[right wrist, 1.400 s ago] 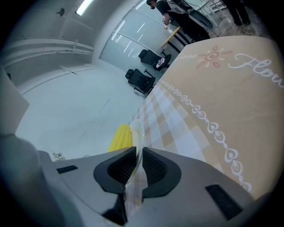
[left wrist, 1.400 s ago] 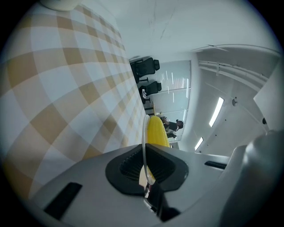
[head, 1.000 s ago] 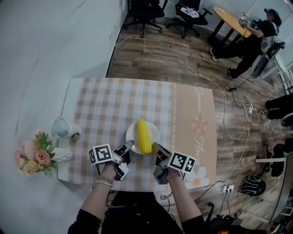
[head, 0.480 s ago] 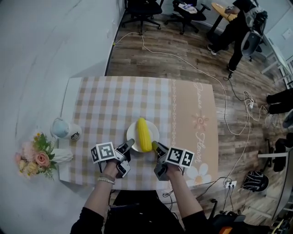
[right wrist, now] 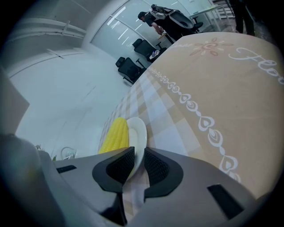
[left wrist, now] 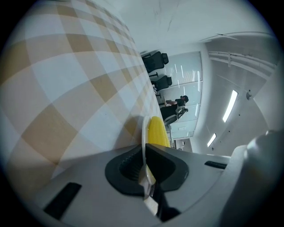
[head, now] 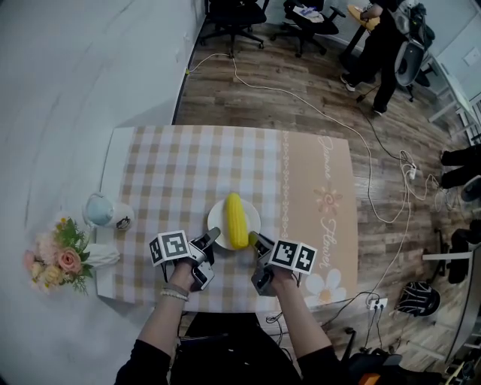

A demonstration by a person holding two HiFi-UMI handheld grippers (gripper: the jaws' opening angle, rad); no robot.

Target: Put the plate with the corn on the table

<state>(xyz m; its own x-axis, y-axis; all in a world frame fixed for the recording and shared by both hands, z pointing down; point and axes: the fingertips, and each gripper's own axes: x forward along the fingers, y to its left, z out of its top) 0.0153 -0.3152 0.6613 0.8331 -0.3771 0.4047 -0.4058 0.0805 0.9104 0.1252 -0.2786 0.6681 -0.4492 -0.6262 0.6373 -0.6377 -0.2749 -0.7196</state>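
Plate (head: 215, 216) with corn (head: 236, 221), rested on bench (head: 165, 173): rim clenched by left gripper (head: 213, 236) jaws; right gripper (head: 254, 239) jaws being opened around rim. Mug (head: 101, 211) and flowers (head: 56, 256) are set well apart.

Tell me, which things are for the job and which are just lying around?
For the job: plate, corn, table, left tool gripping the plate rim, right tool opening with the rim between its jaws.
Lying about: mug, flowers, office chairs.
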